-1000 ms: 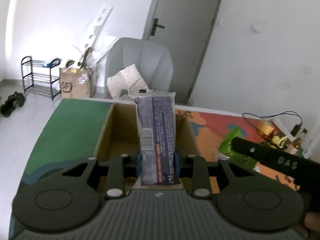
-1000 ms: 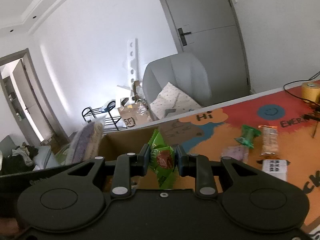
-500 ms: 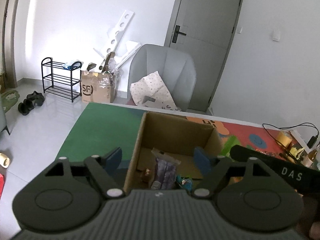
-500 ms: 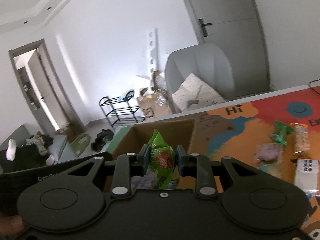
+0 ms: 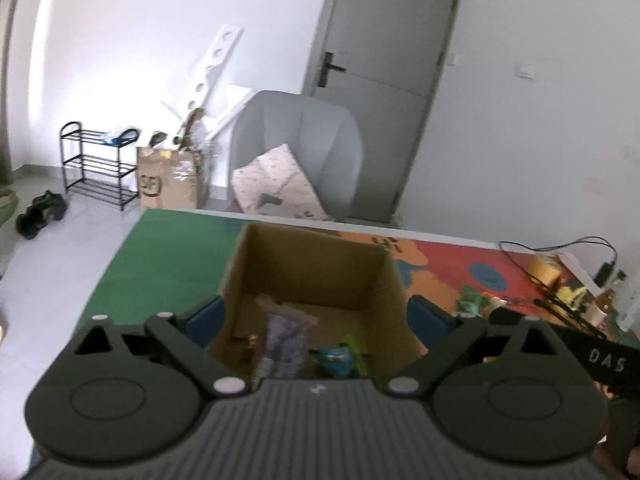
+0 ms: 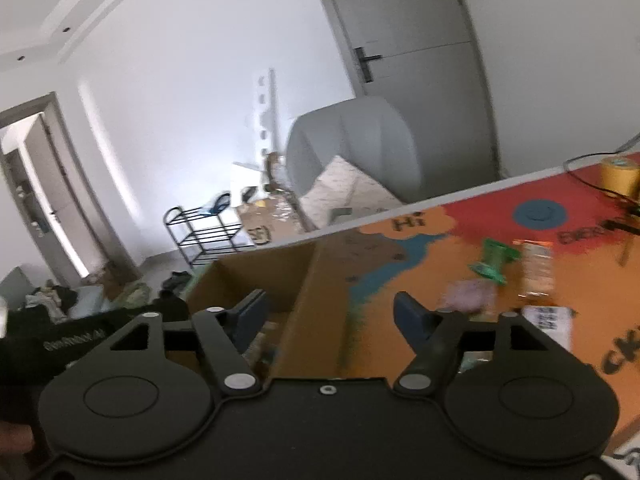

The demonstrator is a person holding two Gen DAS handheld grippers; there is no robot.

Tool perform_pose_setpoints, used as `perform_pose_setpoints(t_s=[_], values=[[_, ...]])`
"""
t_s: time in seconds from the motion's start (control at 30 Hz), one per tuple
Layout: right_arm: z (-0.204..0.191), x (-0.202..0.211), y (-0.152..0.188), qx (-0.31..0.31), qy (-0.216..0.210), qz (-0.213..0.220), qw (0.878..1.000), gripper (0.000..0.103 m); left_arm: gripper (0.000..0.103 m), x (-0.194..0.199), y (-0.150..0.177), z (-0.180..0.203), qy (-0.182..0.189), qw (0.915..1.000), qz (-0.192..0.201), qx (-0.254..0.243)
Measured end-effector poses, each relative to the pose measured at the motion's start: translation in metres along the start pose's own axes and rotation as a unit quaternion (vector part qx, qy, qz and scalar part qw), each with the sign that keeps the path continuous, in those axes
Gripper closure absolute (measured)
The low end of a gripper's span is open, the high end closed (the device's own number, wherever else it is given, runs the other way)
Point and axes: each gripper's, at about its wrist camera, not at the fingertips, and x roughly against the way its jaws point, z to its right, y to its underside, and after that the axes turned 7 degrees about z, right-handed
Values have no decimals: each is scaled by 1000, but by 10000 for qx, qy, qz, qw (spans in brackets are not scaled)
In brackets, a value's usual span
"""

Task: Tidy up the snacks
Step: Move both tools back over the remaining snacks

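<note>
An open cardboard box (image 5: 312, 264) stands on the colourful mat. A purple snack packet (image 5: 286, 340) and a green and blue packet (image 5: 340, 356) lie on its floor. My left gripper (image 5: 316, 320) hovers over the box's near edge, its jaws opening wide with nothing between them. My right gripper (image 6: 331, 316) hangs above the box's right wall (image 6: 316, 292), jaws opening, no snack in them. To the right on the mat lie a green packet (image 6: 494, 264), an orange packet (image 6: 536, 272), a blurred purple packet (image 6: 466, 296) and a white box (image 6: 548, 320).
A yellow tape roll (image 6: 620, 174) and black cables (image 5: 560, 248) sit at the mat's far right. Behind the table stand a grey armchair (image 5: 296, 152), a cardboard carton (image 5: 172, 180) and a shoe rack (image 5: 96, 164). The right gripper's body (image 5: 600, 356) shows at right.
The left jaws spread and let go of the purple packet, which now lies in the box. The right jaws then opened and the green packet left them.
</note>
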Motion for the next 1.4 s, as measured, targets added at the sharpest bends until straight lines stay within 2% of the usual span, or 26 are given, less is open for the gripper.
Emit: perform_pose_setpoints(t_s=[0.37,0.93,1.17,1.4], values=[[43,24,4,-292,451,90,9985,17,3,-3,8,36,409,9990,-122,-108],[90,59,12,-462,776,164,9958,10,3,-8,19,80,779,9965,-279,-152],[110,73,15,-491,1016,232,9933,3,3,-12,28,107,1030,9938,-330,-267],[134,81,24,-642,1235,259,9899,2,3,-22,39,130,1218,9905,-522,-372]])
